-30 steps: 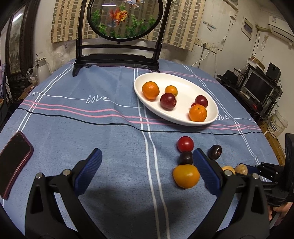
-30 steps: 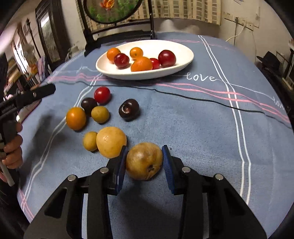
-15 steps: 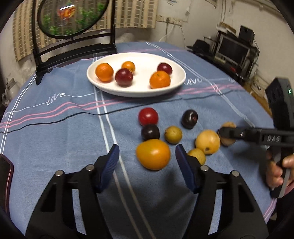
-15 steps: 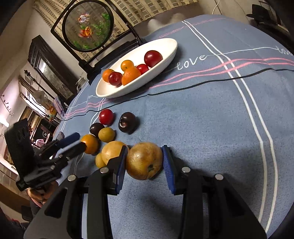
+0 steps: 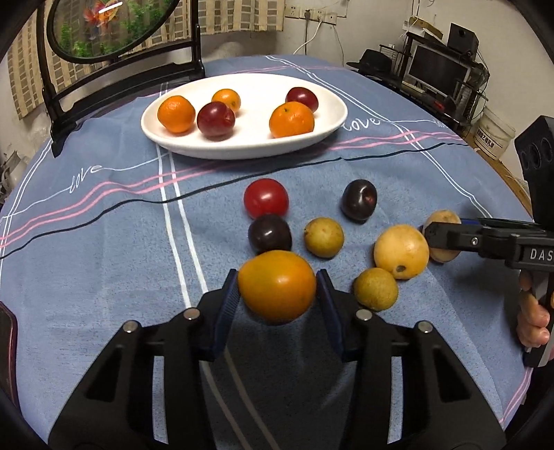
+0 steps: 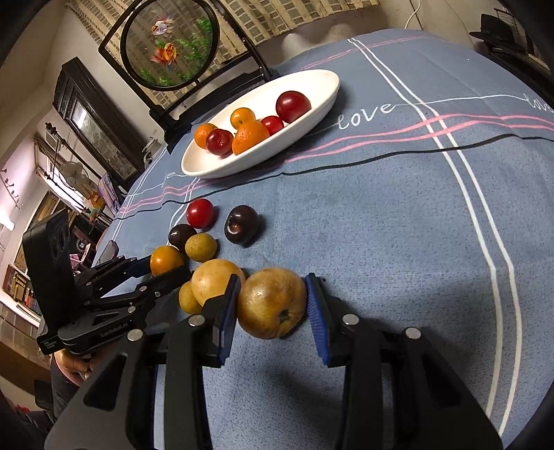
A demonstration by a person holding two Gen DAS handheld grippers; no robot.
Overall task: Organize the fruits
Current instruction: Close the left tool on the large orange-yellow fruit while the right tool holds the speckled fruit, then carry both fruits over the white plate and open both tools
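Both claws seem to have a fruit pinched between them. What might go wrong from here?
1. The left gripper holds the round orange fruit only at its sides; it might slip out.
2. The right gripper holds the brown fruit right against the yellow fruit; lifting may set that one rolling.
3. The white plate already holds several fruits; a new one dropped in could knock them about.

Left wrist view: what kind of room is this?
Likely a lived-in home room: a table with a striped "love" tablecloth, a goldfish screen on a stand, and a computer monitor on a cluttered desk.
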